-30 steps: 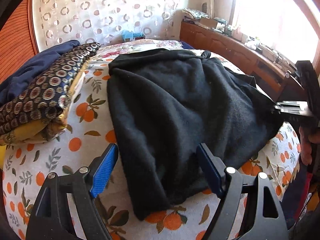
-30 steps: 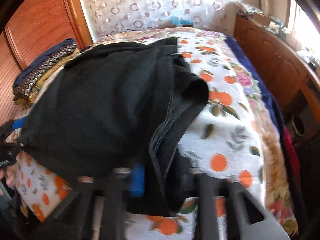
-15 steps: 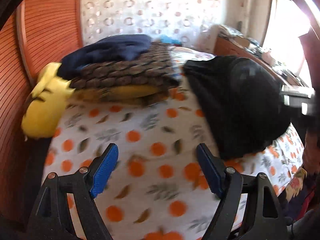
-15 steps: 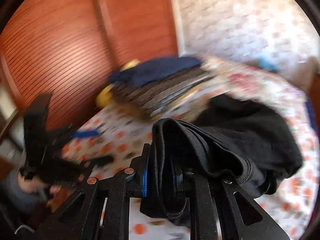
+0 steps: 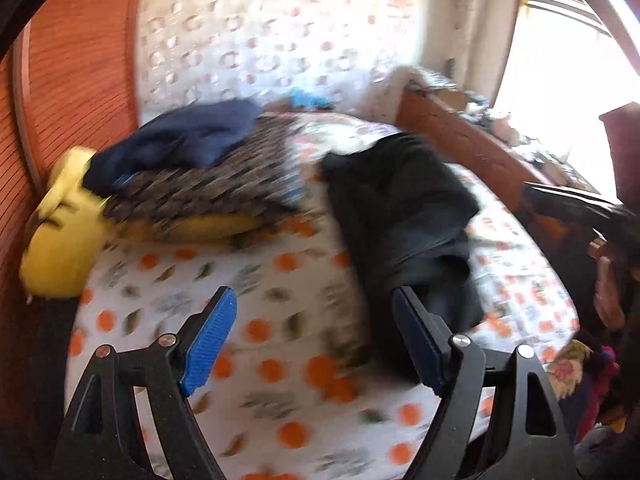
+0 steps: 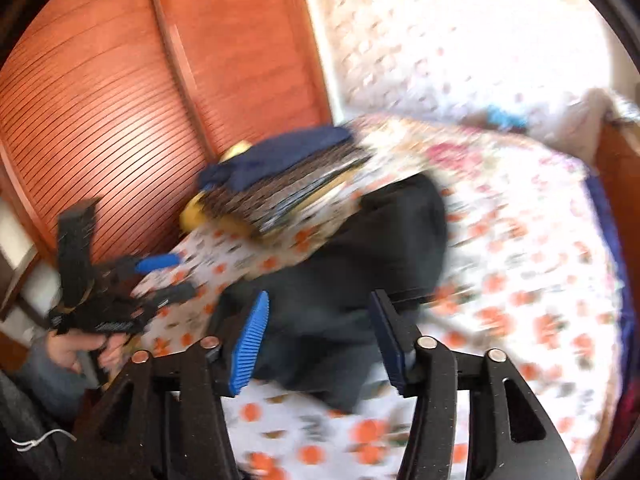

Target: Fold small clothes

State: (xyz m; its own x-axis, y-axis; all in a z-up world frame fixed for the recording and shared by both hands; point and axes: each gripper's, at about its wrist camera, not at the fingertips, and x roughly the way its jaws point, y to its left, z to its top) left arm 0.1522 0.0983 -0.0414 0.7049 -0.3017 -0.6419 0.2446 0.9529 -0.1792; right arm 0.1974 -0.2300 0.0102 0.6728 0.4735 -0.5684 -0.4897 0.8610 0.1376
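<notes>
A black garment (image 5: 404, 216) lies bunched and folded over on the orange-print bedsheet (image 5: 256, 288); it also shows in the right wrist view (image 6: 360, 264). My left gripper (image 5: 316, 340) is open and empty over bare sheet, left of the garment. My right gripper (image 6: 320, 336) is open and empty just above the garment's near edge. The left gripper also shows in the right wrist view (image 6: 164, 276), open, at the bed's left edge. Both views are motion-blurred.
A stack of folded clothes (image 5: 192, 184), navy on top of brown-patterned and yellow, sits at the far left of the bed, also in the right wrist view (image 6: 280, 176). A wooden slatted wall (image 6: 120, 100) is left, a wooden sideboard (image 5: 472, 144) right.
My right gripper has opened and let go of the black garment, which now lies folded on the bed. My left gripper swung left, then back toward the garment, staying open.
</notes>
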